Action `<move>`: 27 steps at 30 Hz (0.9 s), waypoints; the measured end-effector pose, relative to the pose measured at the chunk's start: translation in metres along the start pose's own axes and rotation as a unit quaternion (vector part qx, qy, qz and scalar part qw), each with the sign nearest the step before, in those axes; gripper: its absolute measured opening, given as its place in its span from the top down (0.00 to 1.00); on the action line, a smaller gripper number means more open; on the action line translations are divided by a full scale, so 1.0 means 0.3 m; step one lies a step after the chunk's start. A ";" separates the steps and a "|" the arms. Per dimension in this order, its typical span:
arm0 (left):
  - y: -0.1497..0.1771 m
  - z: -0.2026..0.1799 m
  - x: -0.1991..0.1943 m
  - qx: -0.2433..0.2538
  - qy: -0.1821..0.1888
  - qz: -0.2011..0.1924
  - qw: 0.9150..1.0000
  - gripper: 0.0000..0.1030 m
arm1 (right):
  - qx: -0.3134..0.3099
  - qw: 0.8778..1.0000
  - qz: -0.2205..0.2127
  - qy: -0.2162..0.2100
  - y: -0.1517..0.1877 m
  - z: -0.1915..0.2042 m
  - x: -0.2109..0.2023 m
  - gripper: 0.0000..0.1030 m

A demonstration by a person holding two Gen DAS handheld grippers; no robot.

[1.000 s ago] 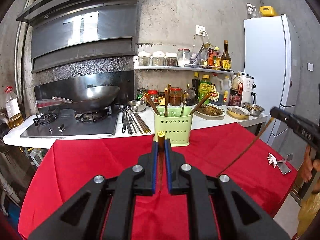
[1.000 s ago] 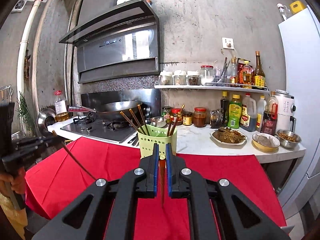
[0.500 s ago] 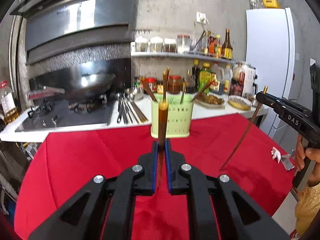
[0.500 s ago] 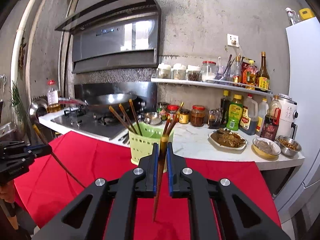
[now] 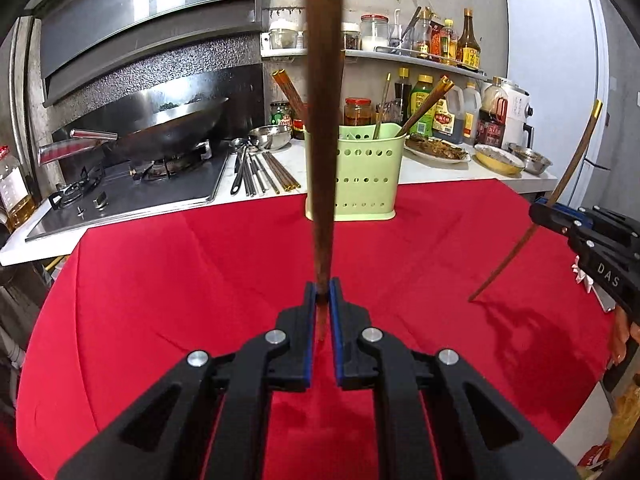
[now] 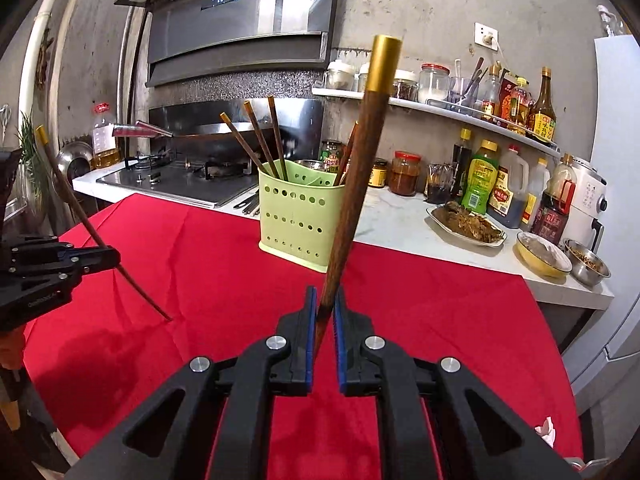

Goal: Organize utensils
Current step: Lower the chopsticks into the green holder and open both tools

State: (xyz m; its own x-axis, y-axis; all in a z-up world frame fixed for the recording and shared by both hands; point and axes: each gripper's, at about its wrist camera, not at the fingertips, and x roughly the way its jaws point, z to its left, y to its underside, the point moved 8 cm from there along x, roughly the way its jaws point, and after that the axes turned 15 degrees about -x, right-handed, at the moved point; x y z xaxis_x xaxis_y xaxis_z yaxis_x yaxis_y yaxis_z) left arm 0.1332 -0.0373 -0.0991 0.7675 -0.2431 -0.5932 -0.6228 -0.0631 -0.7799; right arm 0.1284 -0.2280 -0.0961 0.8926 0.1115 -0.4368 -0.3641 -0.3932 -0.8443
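Note:
My left gripper (image 5: pixel 323 294) is shut on a brown chopstick with a gold cap (image 5: pixel 323 120), held upright above the red tablecloth. My right gripper (image 6: pixel 326 300) is shut on a like chopstick (image 6: pixel 360 168), tilted a little to the right. Each gripper shows in the other view: the right one (image 5: pixel 538 210) at the right edge, the left one (image 6: pixel 114 258) at the left edge. A light green perforated utensil holder (image 5: pixel 366 172) stands at the table's far edge with several chopsticks in it; it also shows in the right wrist view (image 6: pixel 300 216).
Behind the table runs a white counter (image 5: pixel 432 170) with loose chopsticks and spoons (image 5: pixel 260 170), a gas hob with a wok (image 5: pixel 168 128), jars, sauce bottles, food plates and bowls (image 6: pixel 466 220). A white fridge (image 5: pixel 556 80) stands at the right.
Both grippers have tipped their chopsticks up, so each stick now stands tall in its own view. Both grippers have moved closer to the green holder.

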 end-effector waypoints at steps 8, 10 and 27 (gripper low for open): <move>-0.135 -0.059 0.006 0.006 0.021 -0.030 0.999 0.94 | 0.032 0.999 -0.018 -0.028 -0.090 -0.073 0.056 0.94; -0.184 -0.104 0.018 0.014 0.034 -0.037 0.999 0.94 | 0.042 0.998 -0.027 -0.039 -0.126 -0.090 0.084 0.94; -0.573 -0.277 0.165 0.042 0.048 -0.102 0.993 0.94 | 0.056 0.989 -0.139 -0.015 -0.531 -0.239 0.211 0.94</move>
State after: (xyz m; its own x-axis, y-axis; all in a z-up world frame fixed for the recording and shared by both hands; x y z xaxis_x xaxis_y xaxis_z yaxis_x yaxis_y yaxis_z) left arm 0.2657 -0.1189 0.0221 0.8557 -0.3256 -0.4021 -0.4377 -0.0409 -0.8982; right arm 0.2619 -0.2236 0.0330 0.9545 0.2285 -0.1914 -0.1355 -0.2395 -0.9614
